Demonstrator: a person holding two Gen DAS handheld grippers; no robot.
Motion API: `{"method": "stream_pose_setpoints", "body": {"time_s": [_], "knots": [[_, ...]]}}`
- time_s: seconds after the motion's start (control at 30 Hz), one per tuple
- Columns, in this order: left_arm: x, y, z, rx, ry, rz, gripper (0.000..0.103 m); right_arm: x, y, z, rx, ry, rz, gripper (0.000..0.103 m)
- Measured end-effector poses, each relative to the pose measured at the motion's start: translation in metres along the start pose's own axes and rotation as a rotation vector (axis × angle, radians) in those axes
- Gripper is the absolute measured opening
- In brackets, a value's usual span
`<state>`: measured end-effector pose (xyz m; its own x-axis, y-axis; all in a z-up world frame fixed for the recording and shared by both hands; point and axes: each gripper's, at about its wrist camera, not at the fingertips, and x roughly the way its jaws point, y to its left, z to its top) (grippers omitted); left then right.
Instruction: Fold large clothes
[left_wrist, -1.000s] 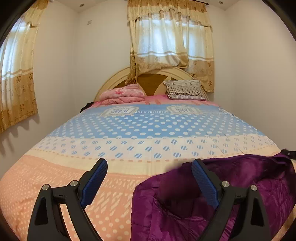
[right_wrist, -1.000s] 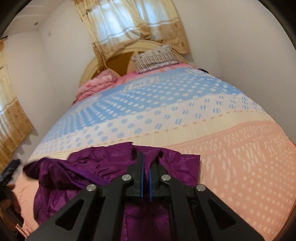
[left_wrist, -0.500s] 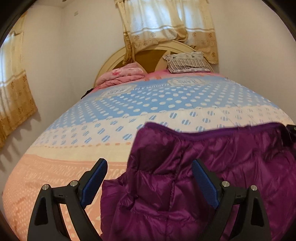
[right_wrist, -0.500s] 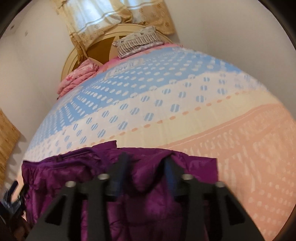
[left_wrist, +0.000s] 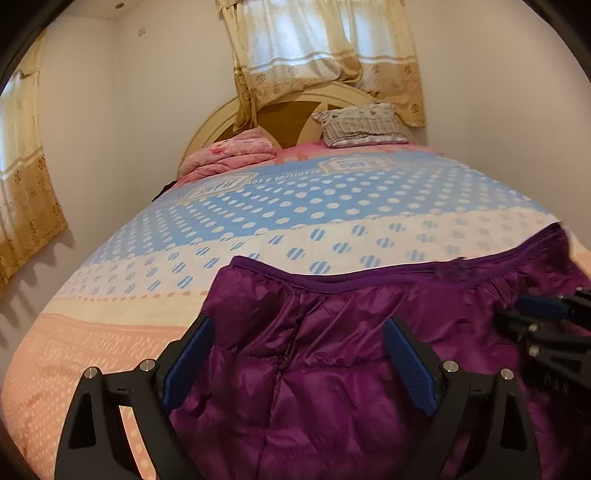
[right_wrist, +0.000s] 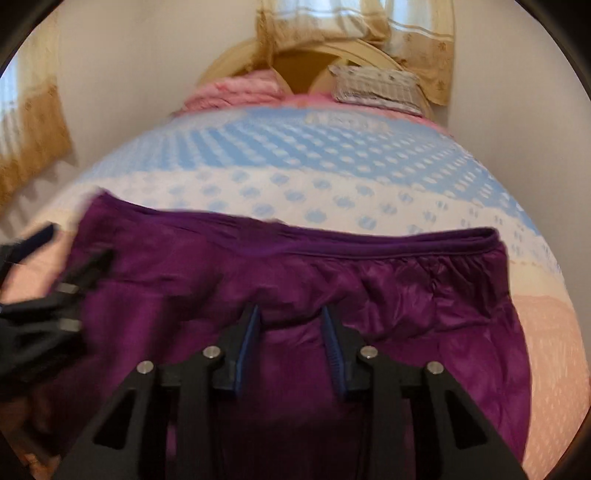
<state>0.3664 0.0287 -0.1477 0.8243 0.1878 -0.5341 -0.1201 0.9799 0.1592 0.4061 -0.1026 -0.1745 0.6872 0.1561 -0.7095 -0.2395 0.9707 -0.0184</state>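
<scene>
The right gripper (right_wrist: 291, 328) is closing, with a raised fold of the purple jacket (right_wrist: 295, 280) between its fingers; the pads seem not yet to press it. The left gripper (left_wrist: 295, 350) stands wide over the jacket, holding nothing. The jacket lies directly under both, its long axis across the bed (left_wrist: 258, 206), near the foot. The pillow (left_wrist: 364, 125) and pink blanket (left_wrist: 232, 155) are far beyond the jacket; nothing blocks.

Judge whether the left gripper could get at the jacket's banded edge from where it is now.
Probably yes. The left gripper hangs open above the purple jacket, and the banded edge lies just ahead with nothing across it; the right gripper sits off to the side.
</scene>
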Motion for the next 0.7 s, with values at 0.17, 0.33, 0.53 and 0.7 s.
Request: {"method": "stream_pose_setpoints", "body": {"time_s": [0.17,0.33,0.53,0.7], "knots": [[0.044,0.012,-0.017,-0.089,0.123,-0.005,0.093,0.022,-0.022,-0.004,0.088,0.007,0.032,0.037],[0.059,0.011,-0.021,-0.109,0.157,-0.024,0.094,0.025,-0.018,-0.005,0.093,0.000,0.040,0.039],[0.072,0.015,-0.024,-0.141,0.203,-0.057,0.097,0.031,-0.017,-0.006,0.095,0.014,0.042,0.040],[0.078,0.016,-0.025,-0.151,0.226,-0.064,0.098,0.034,-0.014,-0.006,0.084,0.028,0.028,0.040]]}}
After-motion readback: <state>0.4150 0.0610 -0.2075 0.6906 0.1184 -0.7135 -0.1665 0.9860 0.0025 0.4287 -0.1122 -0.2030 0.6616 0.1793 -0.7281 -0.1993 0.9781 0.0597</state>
